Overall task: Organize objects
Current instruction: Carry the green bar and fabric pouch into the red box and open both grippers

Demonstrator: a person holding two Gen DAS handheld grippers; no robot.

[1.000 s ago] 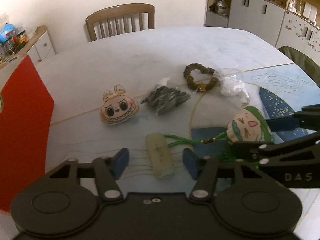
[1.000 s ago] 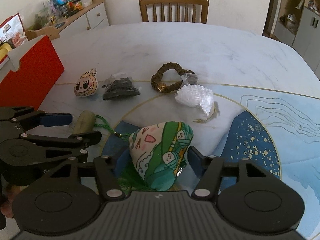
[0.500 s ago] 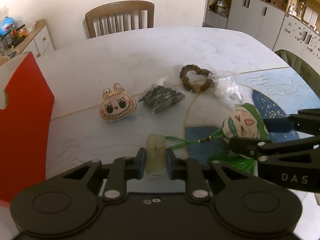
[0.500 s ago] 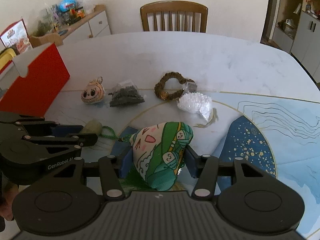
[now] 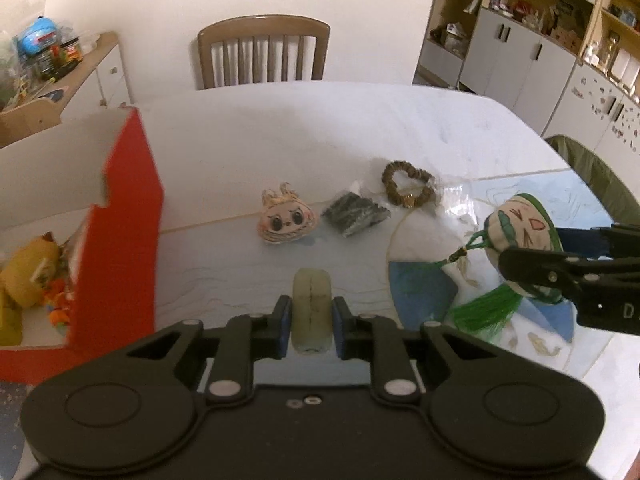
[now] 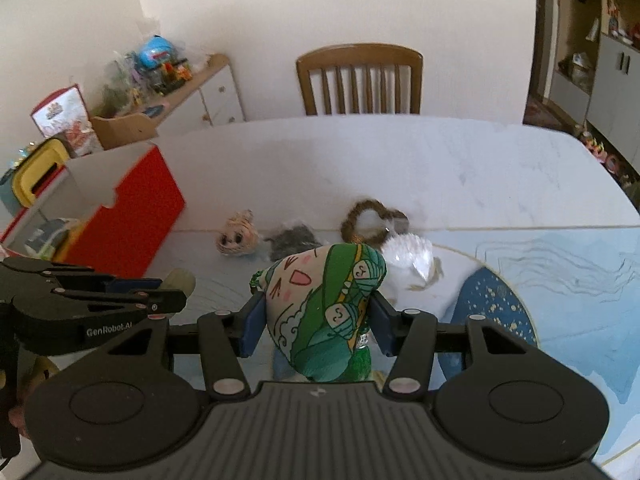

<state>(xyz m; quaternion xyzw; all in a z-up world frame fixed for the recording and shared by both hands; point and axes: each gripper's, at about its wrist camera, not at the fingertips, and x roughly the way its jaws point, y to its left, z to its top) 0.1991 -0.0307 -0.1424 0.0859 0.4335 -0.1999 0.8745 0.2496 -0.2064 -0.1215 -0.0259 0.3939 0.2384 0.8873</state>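
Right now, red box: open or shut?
Open. The red box has its top flap up, and yellow toys show inside.

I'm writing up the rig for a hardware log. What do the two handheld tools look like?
Both match: matte black plastic bodies with two round discs, black linkage arms with silver rivets, and blue pads on the fingers. The left tool reads "GenRobot.AI" in white along its side in the right wrist view. The right tool has a ribbed top and partly visible white lettering.
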